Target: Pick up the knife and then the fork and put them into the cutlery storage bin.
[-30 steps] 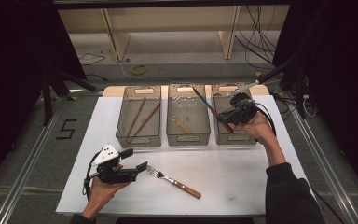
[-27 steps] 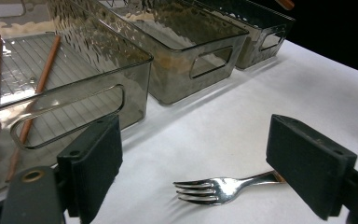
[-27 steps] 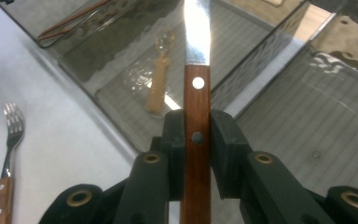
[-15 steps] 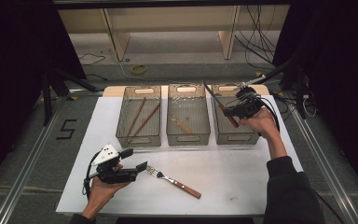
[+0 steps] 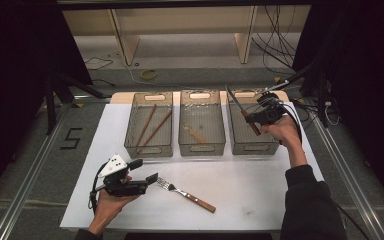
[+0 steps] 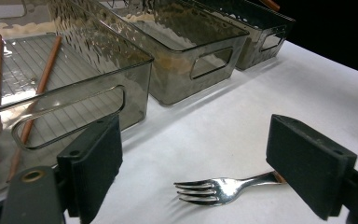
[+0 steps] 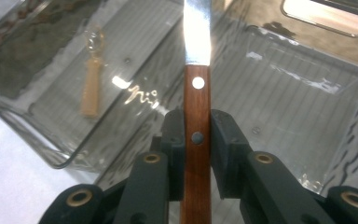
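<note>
Wood-handled knife (image 7: 196, 135) clamped by right gripper (image 7: 197, 140); left gripper (image 6: 214, 158) wide; floor marking, perhaps "5" (image 5: 72, 138).

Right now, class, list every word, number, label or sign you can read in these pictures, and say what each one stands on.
"5": a dark figure marked on the grey floor, left of the white table.
Nothing else is readable: no print shows on the three bins, the fork, the knife or the grippers.
</note>
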A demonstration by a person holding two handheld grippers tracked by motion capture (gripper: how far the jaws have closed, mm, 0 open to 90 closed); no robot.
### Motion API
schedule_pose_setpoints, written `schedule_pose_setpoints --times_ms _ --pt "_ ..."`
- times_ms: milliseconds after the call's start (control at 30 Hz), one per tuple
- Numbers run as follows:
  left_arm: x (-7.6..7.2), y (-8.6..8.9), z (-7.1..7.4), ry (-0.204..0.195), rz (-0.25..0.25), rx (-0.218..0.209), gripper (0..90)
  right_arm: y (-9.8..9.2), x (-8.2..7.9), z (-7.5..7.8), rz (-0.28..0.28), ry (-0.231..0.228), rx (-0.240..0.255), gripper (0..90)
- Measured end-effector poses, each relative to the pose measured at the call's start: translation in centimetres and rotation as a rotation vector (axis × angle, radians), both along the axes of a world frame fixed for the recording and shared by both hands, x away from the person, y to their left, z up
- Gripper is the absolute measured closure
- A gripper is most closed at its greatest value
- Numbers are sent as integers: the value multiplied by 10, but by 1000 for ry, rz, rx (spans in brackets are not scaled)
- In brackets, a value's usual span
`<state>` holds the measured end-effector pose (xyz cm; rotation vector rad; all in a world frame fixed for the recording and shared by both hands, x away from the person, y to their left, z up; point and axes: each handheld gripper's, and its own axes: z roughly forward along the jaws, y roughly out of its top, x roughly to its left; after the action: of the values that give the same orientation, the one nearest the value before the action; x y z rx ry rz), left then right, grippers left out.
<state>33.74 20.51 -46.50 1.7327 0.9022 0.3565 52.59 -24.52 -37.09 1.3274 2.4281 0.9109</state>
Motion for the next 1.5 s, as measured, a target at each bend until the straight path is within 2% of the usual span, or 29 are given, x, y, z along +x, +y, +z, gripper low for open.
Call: schedule_pose_setpoints --times_ms 333,700,1067,1500 --pt "0 0 0 -1 -1 1 177 -4 7 -6 -56 24 -11 773" --pt "0 0 0 -3 -1 1 177 -4 11 -13 -102 57 -44 773" --pt "0 0 0 -1 0 1 177 -2 11 -27 -126 94 -56 771" --pt "0 0 0 -1 0 0 177 2 12 -33 -130 126 -79 768"
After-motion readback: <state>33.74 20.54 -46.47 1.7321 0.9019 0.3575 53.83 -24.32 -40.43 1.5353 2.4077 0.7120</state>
